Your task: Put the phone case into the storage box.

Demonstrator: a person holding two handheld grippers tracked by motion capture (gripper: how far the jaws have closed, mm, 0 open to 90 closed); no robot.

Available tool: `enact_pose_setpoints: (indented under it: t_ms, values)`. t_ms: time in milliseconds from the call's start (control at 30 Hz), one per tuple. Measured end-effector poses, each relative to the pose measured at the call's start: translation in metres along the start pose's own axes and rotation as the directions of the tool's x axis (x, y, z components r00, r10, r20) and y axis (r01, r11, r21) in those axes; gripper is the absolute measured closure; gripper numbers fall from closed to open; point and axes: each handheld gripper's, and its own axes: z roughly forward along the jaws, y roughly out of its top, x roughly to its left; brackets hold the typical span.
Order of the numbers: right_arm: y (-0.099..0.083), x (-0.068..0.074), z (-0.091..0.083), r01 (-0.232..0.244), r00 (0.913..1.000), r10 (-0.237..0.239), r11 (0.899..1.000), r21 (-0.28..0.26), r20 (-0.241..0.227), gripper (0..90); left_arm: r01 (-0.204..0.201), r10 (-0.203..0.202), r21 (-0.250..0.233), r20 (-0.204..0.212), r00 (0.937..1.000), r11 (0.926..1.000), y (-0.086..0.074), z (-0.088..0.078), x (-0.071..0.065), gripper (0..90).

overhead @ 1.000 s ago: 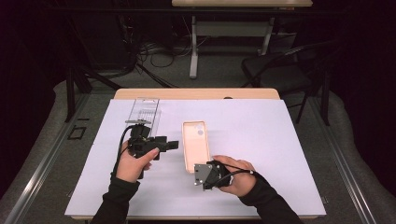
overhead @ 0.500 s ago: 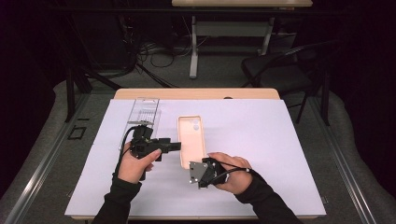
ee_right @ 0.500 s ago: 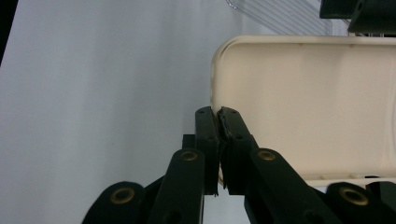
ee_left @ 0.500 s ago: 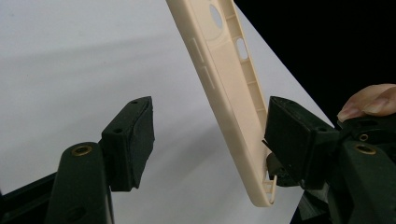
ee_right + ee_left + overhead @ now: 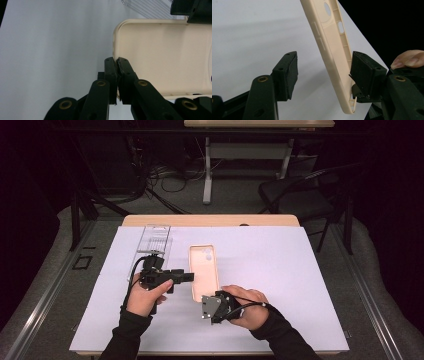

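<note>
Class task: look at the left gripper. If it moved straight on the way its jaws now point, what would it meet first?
Most likely the phone case, already standing between the open pads of the left gripper, whose jaws have just been closing; depth is hard to judge.

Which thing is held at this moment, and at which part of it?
The right tool pinches the beige phone case by its short end wall. The left tool has been closing around the case's long side, but one pad is not yet touching it.
</note>
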Motion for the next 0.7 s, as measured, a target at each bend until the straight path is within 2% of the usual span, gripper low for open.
enact_pose_setpoints:
  t_ms: [100, 267, 367, 400, 467, 567, 600, 633, 700]
  values:
    - [0.0009, 0.0012, 0.0011, 0.009, 1.0, -0.009, 1.0, -0.001, -0.001, 87.3, 0.019, -0.019, -0.004, 0.001, 0.9998, 0.9998, -0.0009, -0.0003, 0.0022, 42.3]
    - [0.0023, 0.0047, 0.0011, -0.007, 1.0, 0.007, 1.0, 0.002, -0.001, 87.3, 0.042, -0.042, -0.012, 0.006, 0.9991, 0.999, -0.0017, -0.0007, 0.0048, 44.4]
    - [0.0035, 0.0047, 0.0008, 0.008, 1.0, -0.008, 1.0, -0.009, 0.003, 87.3, 0.077, -0.077, 0.003, 0.028, 0.9966, 0.997, -0.0026, 0.0005, 0.0049, 45.7]
    - [0.0038, 0.0051, 0.0004, 0.005, 1.0, -0.005, 1.0, -0.009, 0.005, 87.3, 0.093, -0.093, 0.002, 0.021, 0.9955, 0.9957, -0.0034, 0.0011, 0.0044, 45.7]
    - [0.0045, 0.005, -0.0001, 0.011, 0.9999, -0.011, 1.0, -0.014, 0.006, 87.3, 0.093, -0.093, -0.001, 0.001, 0.9956, 0.9956, -0.0042, 0.002, 0.0046, 45.7]
    - [0.0049, 0.0063, -0.0007, -0.002, 1.0, 0.002, 1.0, -0.012, 0.004, 87.3, 0.109, -0.109, 0.0, 0.033, 0.9935, 0.9941, -0.0049, 0.0041, 0.005, 45.9]
    - [0.0051, 0.0066, -0.0006, -0.005, 1.0, 0.005, 1.0, -0.013, 0.002, 87.3, 0.109, -0.109, 0.003, 0.037, 0.9933, 0.994, -0.005, 0.0049, 0.0049, 46.6]
    - [0.0056, 0.0058, -0.0003, 0.015, 0.9999, -0.014, 1.0, -0.016, 0.006, 87.3, 0.108, -0.108, 0.001, 0.036, 0.9936, 0.9942, -0.0052, 0.0055, 0.0046, 47.0]
    - [0.0065, 0.0077, -0.0006, 0.0, 1.0, 0.0, 1.0, -0.012, 0.003, 87.3, 0.108, -0.108, -0.003, 0.036, 0.9935, 0.9941, -0.0055, 0.0068, 0.0039, 51.6]
